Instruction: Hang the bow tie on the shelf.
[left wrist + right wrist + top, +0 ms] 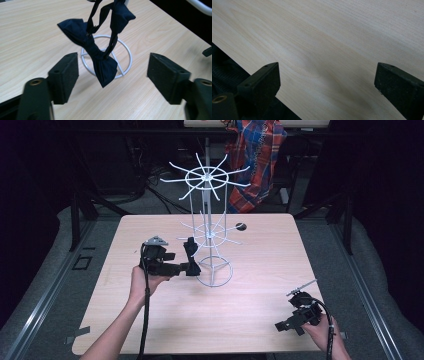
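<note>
— Hanging from a lower arm of the white wire rack at the middle of the pale wooden table: a dark navy bow tie, strap looped over the wire, knot and wings dangling above the rack's ring base.

— And the left gripper?

— Held level just left of the rack, pointing right at the tie. Spread wide in the left gripper view, both black pads clear of the cloth, tie hanging between and beyond them, apparently untouched. Gripped from below by the left hand, cable trailing down the forearm.

— The right gripper?

— Parked low near the table's front right corner, well apart from rack and tie, in the right hand. Equally wide in the right gripper view, nothing but bare wood grain between the pads.

— Any brands, labels, lettering?

— None readable on tie, rack, grippers or table.

— Elsewhere?

— A small dark round spot on the tabletop right of the rack, too small to identify. Draped behind the far edge, a red and blue plaid cloth. Grey carpet on either side of the table.
</note>
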Demonstrator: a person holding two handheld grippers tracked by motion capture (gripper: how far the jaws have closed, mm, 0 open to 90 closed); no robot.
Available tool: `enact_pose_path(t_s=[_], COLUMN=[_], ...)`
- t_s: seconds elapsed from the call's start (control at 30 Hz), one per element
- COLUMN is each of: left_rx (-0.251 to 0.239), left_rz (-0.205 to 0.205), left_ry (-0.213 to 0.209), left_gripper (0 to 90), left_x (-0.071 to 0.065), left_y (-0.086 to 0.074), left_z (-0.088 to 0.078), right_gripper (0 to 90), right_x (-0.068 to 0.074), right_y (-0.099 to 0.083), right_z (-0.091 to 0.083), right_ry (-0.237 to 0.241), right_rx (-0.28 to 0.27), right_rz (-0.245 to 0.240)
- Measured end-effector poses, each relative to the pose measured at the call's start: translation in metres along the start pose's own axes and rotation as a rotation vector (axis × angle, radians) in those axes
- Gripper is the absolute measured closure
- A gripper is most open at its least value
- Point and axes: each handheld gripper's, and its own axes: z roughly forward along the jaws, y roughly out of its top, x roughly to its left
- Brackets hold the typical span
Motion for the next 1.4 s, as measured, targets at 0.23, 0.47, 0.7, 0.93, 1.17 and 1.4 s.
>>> enact_pose_path(t_s=[0.23, 0.47, 0.7, 0.93, 1.17, 1.4], left_rx=[0.025, 0.074, 0.101, 0.175, 0.229, 0.312], left_rz=[0.002, 0.016, 0.014, 0.081, 0.090, 0.106], left_ry=[0.037, 0.089, 0.129, 0.168, 0.172, 0.172], left_gripper=[14.2, 6.6, 1.0, 0.0, 0.0, 0.0], left_x=[0.007, 0.011, 0.010, 0.001, 0.001, 0.002], left_y=[-0.006, -0.017, -0.023, -0.031, -0.047, -0.065], left_z=[-0.009, -0.015, -0.018, -0.016, -0.019, -0.023], right_gripper=[6.1, 6.3, 6.3, 6.3, 6.3, 6.3], right_x=[0.000, 0.000, 0.001, 0.002, 0.003, 0.005], right_y=[0.000, 0.001, 0.000, -0.001, 0.001, 0.000], right_z=[0.000, -0.001, -0.001, 0.001, -0.002, 0.000], right_ry=[0.001, -0.011, 0.000, 0.003, -0.004, 0.000], right_rx=[-0.002, 0.015, -0.005, -0.025, -0.009, -0.033], right_rz=[0.000, -0.010, -0.001, 0.015, -0.005, 0.010])
